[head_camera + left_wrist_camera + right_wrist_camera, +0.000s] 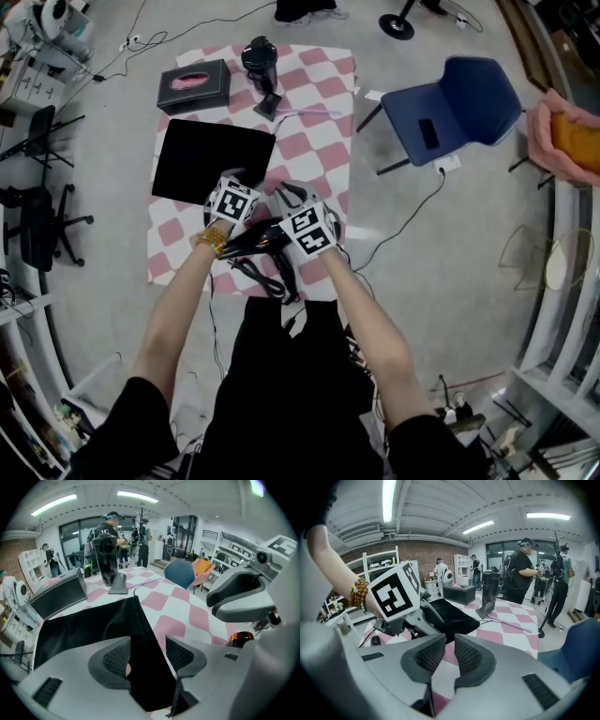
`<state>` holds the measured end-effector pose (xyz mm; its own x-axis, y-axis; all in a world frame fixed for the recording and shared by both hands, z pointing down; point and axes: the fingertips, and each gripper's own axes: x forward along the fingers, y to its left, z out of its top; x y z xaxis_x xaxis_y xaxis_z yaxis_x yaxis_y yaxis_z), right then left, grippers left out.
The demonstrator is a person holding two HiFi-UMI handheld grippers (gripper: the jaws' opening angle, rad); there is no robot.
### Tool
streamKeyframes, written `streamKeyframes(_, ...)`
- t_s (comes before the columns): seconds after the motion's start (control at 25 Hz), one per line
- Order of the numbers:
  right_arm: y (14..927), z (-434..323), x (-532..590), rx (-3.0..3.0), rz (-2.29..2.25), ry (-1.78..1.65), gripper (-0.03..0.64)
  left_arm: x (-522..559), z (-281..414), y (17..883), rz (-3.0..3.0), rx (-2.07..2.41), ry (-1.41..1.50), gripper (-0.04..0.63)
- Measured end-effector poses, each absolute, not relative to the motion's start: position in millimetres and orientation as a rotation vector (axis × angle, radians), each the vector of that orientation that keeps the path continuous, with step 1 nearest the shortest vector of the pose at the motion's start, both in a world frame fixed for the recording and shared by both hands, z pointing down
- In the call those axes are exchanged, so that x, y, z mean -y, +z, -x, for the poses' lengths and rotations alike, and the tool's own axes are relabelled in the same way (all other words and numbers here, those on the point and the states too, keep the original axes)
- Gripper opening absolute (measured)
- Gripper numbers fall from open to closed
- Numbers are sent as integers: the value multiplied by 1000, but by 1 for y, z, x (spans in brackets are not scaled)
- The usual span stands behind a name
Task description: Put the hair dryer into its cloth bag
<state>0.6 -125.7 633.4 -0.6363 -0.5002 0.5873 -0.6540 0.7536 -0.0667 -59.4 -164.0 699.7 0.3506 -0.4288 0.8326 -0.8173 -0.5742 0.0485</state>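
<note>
The black cloth bag (211, 159) lies flat on the pink-and-white checked tablecloth (319, 122). My left gripper (232, 184) is at the bag's near edge. In the left gripper view the jaws (147, 653) stand wide open, with a corner of the bag (79, 625) running between them. The black hair dryer (255, 240) lies below the two marker cubes, its cord (272, 279) trailing toward the table's front edge. My right gripper (287, 197) is just right of the left one. Its jaws (449, 651) are almost together with nothing between them, and the bag (450, 613) lies beyond.
A black tissue box (194, 84) and a tall black appliance (261, 64) stand at the table's far end. A blue chair (459, 108) is on the floor to the right. Cables run across the floor. Several people stand in the background of the gripper views.
</note>
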Motion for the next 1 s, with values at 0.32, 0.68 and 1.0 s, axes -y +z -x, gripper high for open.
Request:
streamKeyframes(0.32,642,-2,142,2360,-903,399,48,167,68,726,-2087,1035,1126,193)
streamKeyframes(0.68,664,20,158,2312,-849,506,52,169,78,688,-2133,936,851,47)
streamKeyframes(1.0,645,60,170,2482,-625,993,126,167,78,640,-2187,820,588,47)
